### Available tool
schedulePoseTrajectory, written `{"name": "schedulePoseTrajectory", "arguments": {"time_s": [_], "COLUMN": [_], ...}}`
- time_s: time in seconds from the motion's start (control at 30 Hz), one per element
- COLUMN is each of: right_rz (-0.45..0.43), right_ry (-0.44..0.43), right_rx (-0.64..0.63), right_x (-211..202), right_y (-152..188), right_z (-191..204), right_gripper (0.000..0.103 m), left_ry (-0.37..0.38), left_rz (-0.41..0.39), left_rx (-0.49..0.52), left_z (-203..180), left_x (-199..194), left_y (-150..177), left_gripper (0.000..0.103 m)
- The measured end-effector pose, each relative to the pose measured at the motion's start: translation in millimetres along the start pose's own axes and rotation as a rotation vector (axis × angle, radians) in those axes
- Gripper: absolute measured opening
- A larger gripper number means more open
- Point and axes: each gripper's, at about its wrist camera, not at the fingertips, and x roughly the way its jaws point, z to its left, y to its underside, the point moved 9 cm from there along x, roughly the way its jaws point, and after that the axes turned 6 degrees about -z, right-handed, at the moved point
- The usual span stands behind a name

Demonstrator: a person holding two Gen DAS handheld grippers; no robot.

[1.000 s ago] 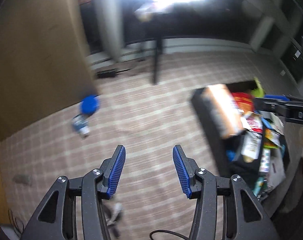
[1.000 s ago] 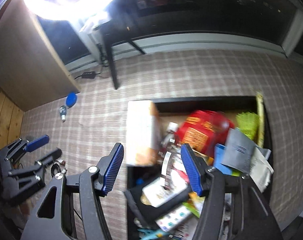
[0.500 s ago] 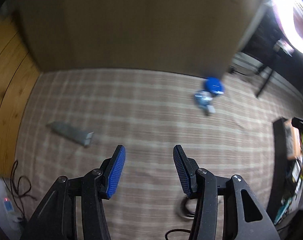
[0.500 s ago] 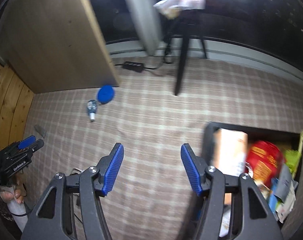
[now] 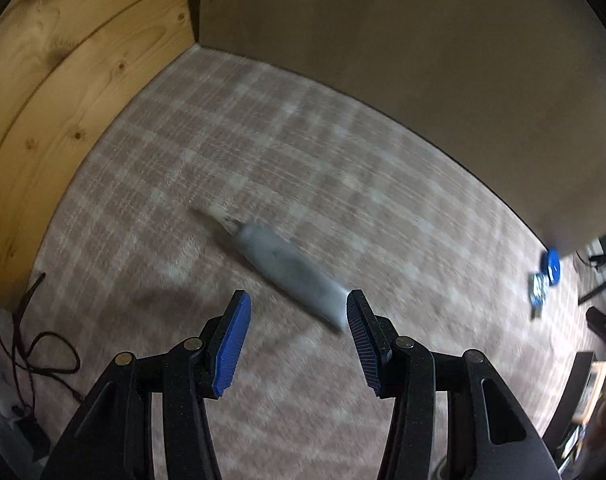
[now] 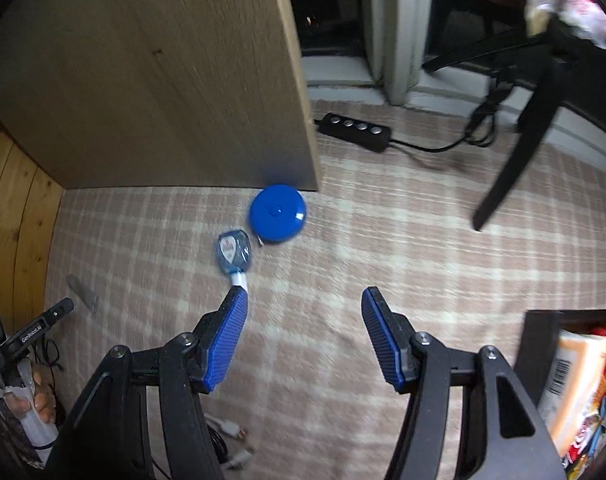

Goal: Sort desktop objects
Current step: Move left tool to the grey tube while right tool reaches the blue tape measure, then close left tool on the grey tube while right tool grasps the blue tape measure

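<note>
Now, step: I am reaching for loose things to sort. I think I am early in this step, because nothing is picked up yet.
Left tongs [image 5: 295, 336]: open and empty, pointing down at the checked surface [image 5: 343, 184].
Grey tube [image 5: 287, 272]: it lies flat on the surface, slanted, with its thin tip far and to the left. Its wide flat end is just beside the right blue pad of my left tongs. The view is blurry, so I cannot tell if the pad touches it.
Right tongs [image 6: 303, 332]: open and empty too.
Small blue packet [image 6: 233, 254]: it lies just past the left pad of my right tongs, a bit to the left of the gap.
Blue round case [image 6: 277, 213]: it sits a little farther away, next to the packet and close to the wooden board [image 6: 163, 80].
Black box [image 6: 543, 344]: it is near and to the right, and it is already stuffed with packets. I guess the sorted things go there.
Next move, left: I should slide the left tongs to the right so the tube is in the middle of the gap, then close.
Next move, right: I should go forward and left to get around the packet.
</note>
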Motion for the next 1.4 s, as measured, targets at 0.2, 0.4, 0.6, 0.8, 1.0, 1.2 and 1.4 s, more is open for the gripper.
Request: {"name": "schedulePoseTrajectory", "arguments": {"time_s": [0.2,0.4,0.6,0.8,1.0,1.2,1.4], "right_rz": [0.03,0.039,0.037,0.029,0.009,0.039,0.021], "right_ry": [0.01,0.022,0.038,0.05,0.121,0.144,0.152], "right_rx": [0.049,0.078,0.086,0.065,0.013,-0.013,-0.034], "right_x": [29,43,57,68,78,94,91], "right_y": [-11,-19,-27,-36,-44,-42,-45], "right_z": [4,4,9,25,41,48,51], "right_gripper": [0.058,0.058,0.058,0.058,0.058,0.059,0.049], "left_ry": [0.006,0.0,0.003,-0.02,-0.023,-0.019,-0.015], "left_rz": [0.03,0.021,0.004,-0.031,-0.052,-0.055,-0.055], "left_rx": [-0.043,-0.013,0.098,0.22,0.255,0.263,0.27], "left_z": [4,-10,-44,-73,-80,-76,-73], "left_x": [25,38,43,43,41,38,34], "left_y": [-10,-16,-13,0,9,17,28], "left_gripper": [0.049,0.059,0.057,0.047,0.041,0.03,0.024]}}
